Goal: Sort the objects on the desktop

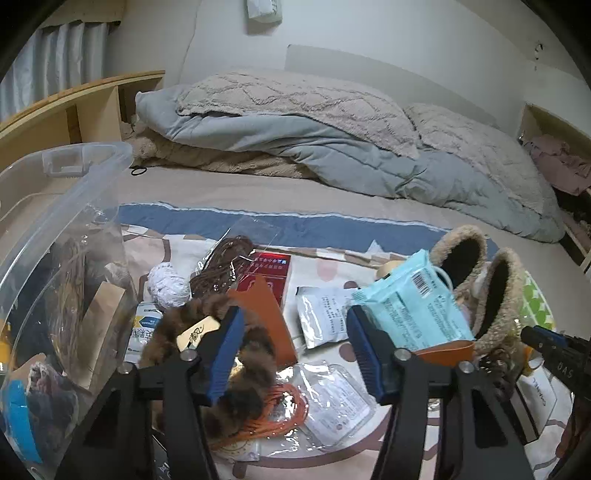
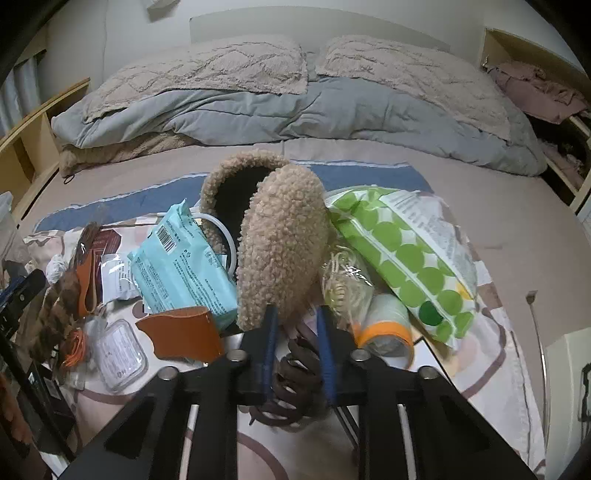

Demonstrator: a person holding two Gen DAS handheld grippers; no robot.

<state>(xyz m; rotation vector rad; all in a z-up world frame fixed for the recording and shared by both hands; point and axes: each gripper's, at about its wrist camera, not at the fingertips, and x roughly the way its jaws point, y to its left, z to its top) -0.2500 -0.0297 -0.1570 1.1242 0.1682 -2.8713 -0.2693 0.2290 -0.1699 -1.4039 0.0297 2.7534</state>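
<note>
1. A bed [image 2: 480, 206] in a beige sheet fills the room from side to side.
2. Two textured beige pillows [image 2: 207, 70] lie at its head on a rumpled grey-blue duvet [image 2: 332, 110].
3. A folded tan blanket [image 1: 207, 155] sits under the duvet's left end.
4. The wall [image 1: 369, 29] behind is plain white, with a pale headboard panel [image 1: 406, 77] against it.
5. A wooden shelf [image 1: 66, 107] runs along the left side; a grey curtain [image 1: 55, 55] hangs above it.
6. On the right, an open wooden shelf unit [image 2: 495, 44] holds crumpled pinkish clothes [image 2: 535, 88].
7. The light is dim, cool and even.
</note>
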